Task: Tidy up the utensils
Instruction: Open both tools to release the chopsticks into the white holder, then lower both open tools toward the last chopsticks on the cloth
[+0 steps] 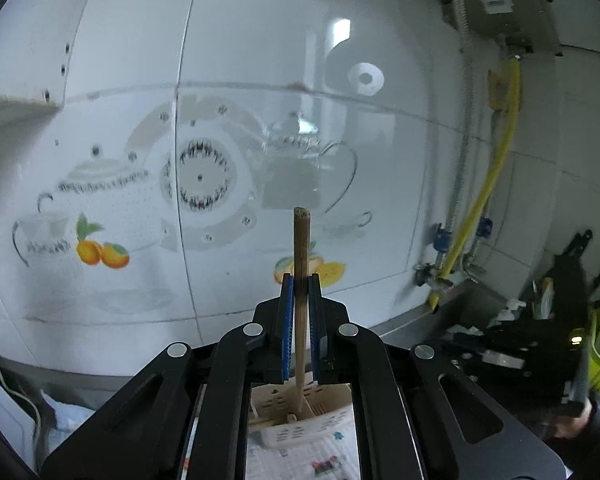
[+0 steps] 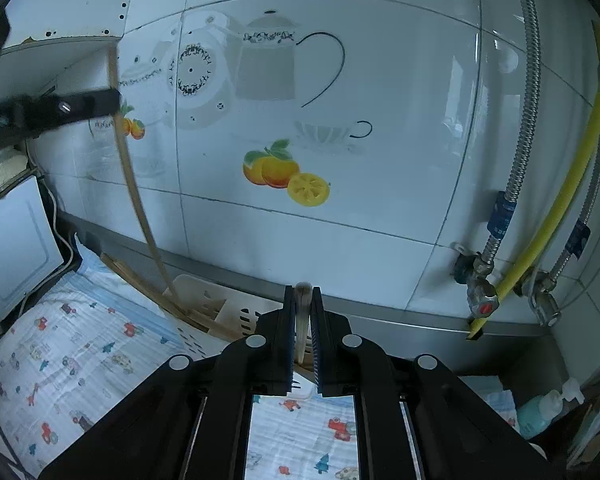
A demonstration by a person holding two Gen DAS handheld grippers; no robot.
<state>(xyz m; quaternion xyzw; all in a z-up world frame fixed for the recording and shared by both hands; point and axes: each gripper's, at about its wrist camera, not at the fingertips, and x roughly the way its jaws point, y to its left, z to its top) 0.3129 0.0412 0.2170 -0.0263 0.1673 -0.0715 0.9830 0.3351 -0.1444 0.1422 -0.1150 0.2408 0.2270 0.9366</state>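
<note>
Left gripper (image 1: 301,280) jaws clench an upright chopstick (image 1: 301,248) over the utensil basket (image 1: 300,420); right gripper (image 2: 301,294) jaws grasp another utensil (image 2: 302,320).

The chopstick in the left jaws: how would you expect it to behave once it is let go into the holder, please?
The chopstick looks thin, straight and wooden, so probably stiff and light. Its end looks round, so it may roll on a flat surface. Dropped into the slotted holder, it would likely lean rather than stand upright.

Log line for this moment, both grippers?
left gripper: shut on chopstick, tip over utensil basket | right gripper: shut on pale utensil | step: placing into basket
</note>
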